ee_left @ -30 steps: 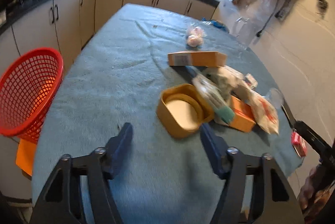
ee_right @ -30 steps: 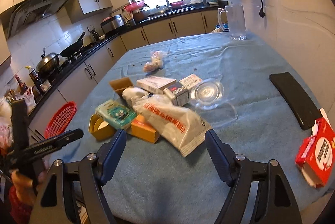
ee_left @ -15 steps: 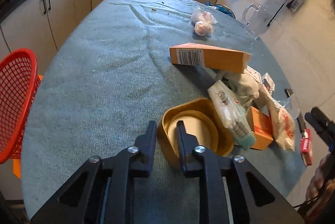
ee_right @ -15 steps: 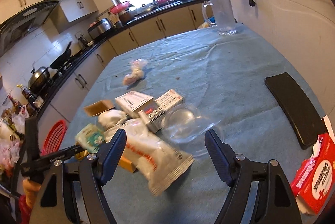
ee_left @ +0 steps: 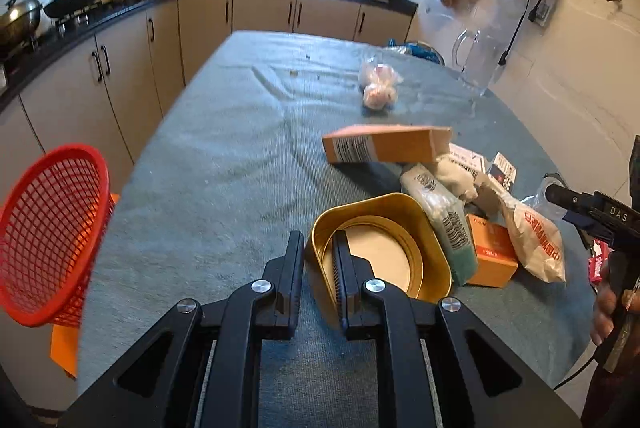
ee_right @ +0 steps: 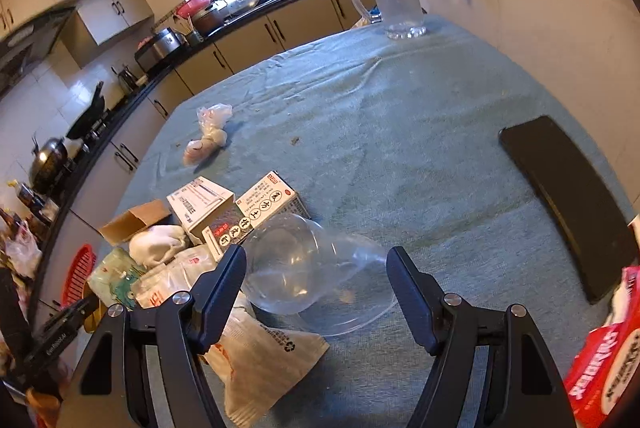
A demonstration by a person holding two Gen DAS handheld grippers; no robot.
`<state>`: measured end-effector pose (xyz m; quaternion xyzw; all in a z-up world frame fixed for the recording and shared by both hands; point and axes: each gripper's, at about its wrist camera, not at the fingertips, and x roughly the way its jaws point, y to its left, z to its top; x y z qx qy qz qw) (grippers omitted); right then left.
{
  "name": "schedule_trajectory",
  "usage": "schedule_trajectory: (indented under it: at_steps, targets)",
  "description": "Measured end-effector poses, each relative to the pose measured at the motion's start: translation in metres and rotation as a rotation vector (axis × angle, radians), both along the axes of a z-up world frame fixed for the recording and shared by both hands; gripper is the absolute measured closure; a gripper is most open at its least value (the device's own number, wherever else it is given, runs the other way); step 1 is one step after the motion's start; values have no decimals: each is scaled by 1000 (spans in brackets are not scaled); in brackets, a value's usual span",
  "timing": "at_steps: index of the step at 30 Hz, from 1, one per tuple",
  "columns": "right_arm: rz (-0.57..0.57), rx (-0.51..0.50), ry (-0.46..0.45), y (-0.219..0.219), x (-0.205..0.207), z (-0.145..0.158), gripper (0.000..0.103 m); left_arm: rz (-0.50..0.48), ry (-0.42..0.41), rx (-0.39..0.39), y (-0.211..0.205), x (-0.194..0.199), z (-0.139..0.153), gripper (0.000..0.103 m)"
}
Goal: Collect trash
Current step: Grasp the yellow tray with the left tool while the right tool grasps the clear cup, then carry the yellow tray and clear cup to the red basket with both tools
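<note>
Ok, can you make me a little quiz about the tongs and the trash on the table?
1. True or false: the left tongs are pinching the wall of the gold tin.
2. What lies between the open right tongs? A) clear plastic lid B) red box C) black case
3. What colour is the basket at the table's edge?

Key: 1 true; 2 A; 3 red.
</note>
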<state>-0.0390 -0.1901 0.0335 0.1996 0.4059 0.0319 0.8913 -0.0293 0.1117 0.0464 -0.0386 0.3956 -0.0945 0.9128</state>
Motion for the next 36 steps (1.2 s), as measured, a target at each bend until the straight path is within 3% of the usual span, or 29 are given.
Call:
schedule_trajectory:
  at_steps: [1,2,6,13,16,18,20,27,36]
  targets:
    - [4,1,-11,0,-1,1,33,2,-7,2,0,-1,2,89]
    - [8,11,-16,0,-1,2,49,3,-11,1,1,-1,3,89]
    - [12,38,-36,-1,-4,6,68,5,-36,-16,3,-3,10,89]
    - [39,18,-45,5,-5,11,77,7,-56,-18,3,-4,17,89]
    - [18,40,-18,1,-4,11,73,5,-66,-14,2,-6,20,89]
    - [-10,85,5,-7,-1,8,40,1,-71,-11,0,-7,20,89]
    - [-52,127,23,-17,1,7,28,-2,-75,-9,-1,-7,21,89]
    - [-91,81,68,-8,8,8,26,-5,-87,-9,-2,-9,22,89]
    - [-133,-193,77,36,18,6,25,-1,-133,0,-5,-19,27,89]
